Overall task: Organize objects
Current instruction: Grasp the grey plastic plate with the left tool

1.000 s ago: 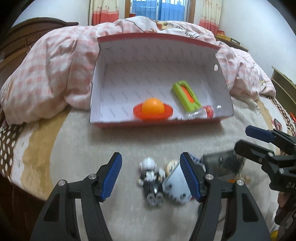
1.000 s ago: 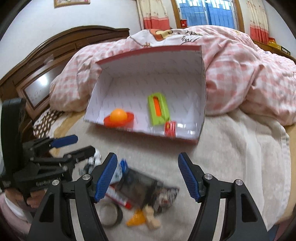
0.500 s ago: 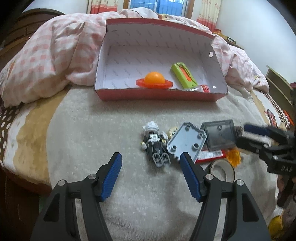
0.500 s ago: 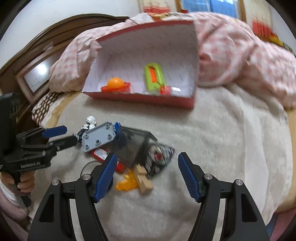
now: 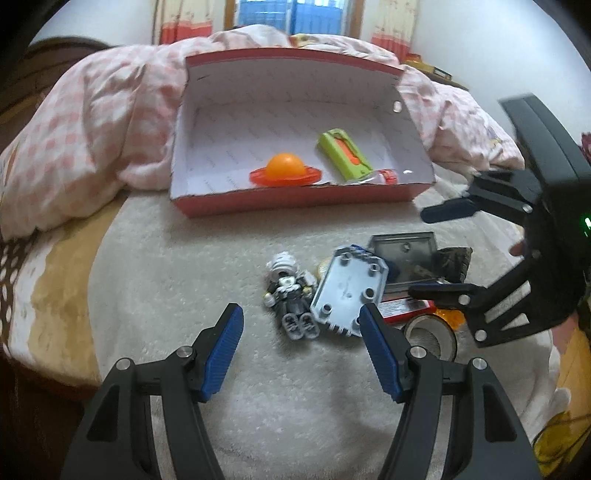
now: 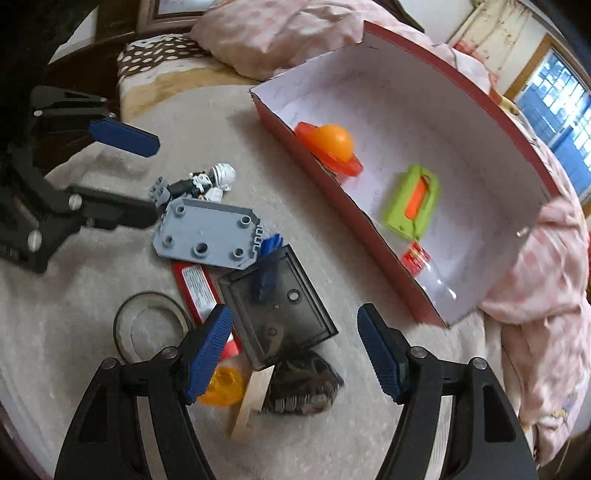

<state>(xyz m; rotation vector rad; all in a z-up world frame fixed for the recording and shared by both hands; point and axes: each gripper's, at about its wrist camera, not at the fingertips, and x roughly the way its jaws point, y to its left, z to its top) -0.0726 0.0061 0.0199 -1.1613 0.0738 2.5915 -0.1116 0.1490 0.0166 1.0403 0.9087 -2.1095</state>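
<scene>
A red box (image 5: pixel 295 195) (image 6: pixel 369 221) with a white inside lies on the bed. It holds an orange ball toy (image 5: pixel 286 170) (image 6: pixel 330 146), a green case (image 5: pixel 343 153) (image 6: pixel 412 205) and a small red piece (image 6: pixel 415 258). On the blanket lie a toy robot (image 5: pixel 290 291) (image 6: pixel 201 182), a grey plate (image 5: pixel 349 286) (image 6: pixel 208 230), a dark clear tray (image 5: pixel 404 254) (image 6: pixel 277 310), a red card (image 6: pixel 195 288) and a tape ring (image 5: pixel 430 338) (image 6: pixel 149 326). My left gripper (image 5: pixel 301 347) is open just short of the robot. My right gripper (image 6: pixel 293 352) is open over the tray.
A pink checked quilt (image 5: pixel 92 122) (image 6: pixel 535 295) is heaped behind and beside the box. A wooden block (image 6: pixel 251 402), an orange piece (image 6: pixel 223 386) and a dark pouch (image 6: pixel 306 386) lie by the tray. The wooden headboard (image 6: pixel 122 22) stands beyond the bed.
Both grippers pulled back and rose, then came in over the pile. The right gripper swung left and down above the dark tray. The left gripper stays open in front of the robot.
</scene>
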